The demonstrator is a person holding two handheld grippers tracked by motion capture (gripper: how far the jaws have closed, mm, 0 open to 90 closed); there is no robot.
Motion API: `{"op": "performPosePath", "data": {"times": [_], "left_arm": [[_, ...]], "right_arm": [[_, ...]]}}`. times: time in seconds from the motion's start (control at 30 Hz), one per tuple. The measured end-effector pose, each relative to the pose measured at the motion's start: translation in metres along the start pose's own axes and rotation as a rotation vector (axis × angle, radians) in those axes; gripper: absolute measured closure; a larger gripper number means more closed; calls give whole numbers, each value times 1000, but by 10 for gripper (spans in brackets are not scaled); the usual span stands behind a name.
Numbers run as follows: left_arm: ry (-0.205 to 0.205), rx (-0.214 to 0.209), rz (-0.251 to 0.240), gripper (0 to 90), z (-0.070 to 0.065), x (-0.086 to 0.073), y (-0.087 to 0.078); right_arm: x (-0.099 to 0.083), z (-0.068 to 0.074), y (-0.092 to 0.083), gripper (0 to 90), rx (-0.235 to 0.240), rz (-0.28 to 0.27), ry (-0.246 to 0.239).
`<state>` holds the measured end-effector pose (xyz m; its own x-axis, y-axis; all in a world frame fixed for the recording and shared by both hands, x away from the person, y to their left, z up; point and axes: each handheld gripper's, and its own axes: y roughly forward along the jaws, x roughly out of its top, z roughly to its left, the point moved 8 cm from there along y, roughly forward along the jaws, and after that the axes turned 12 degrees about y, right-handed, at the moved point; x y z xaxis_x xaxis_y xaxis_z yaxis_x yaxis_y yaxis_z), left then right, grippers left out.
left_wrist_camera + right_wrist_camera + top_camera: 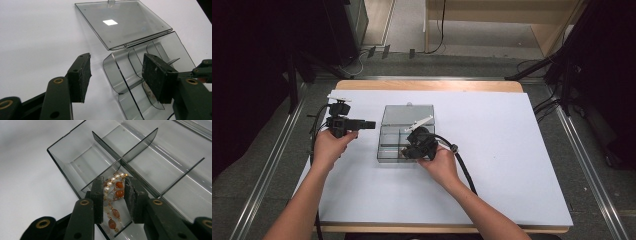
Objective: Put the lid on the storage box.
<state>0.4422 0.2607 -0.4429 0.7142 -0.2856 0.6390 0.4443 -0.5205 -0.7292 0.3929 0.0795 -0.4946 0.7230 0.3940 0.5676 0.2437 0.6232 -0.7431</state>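
I have the right tool (113, 192) narrowly parted, releasing the bead bracelet (113, 195) into the organizer box (75, 160); left tool (116, 75) wide, idle

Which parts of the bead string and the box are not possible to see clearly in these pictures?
- Bead string, right gripper view: its lower end is cut off behind the right gripper and the compartment wall; whether the pads still press it is unclear.
- Bead string, high view: hidden under the right gripper.
- Clear box, left gripper view: near compartments hidden by the left gripper, whose jaws stand open.
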Motion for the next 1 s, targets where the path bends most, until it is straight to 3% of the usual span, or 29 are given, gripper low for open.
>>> {"op": "performPosePath", "data": {"times": [0.5,1.0], "left_arm": [[1,0,0,409,0,0,0],[-4,0,4,408,1,-1,1]], "right_arm": [[5,-1,-11,626,22,-25,15],[12,-13,-26,533,34,-64,42]]}}
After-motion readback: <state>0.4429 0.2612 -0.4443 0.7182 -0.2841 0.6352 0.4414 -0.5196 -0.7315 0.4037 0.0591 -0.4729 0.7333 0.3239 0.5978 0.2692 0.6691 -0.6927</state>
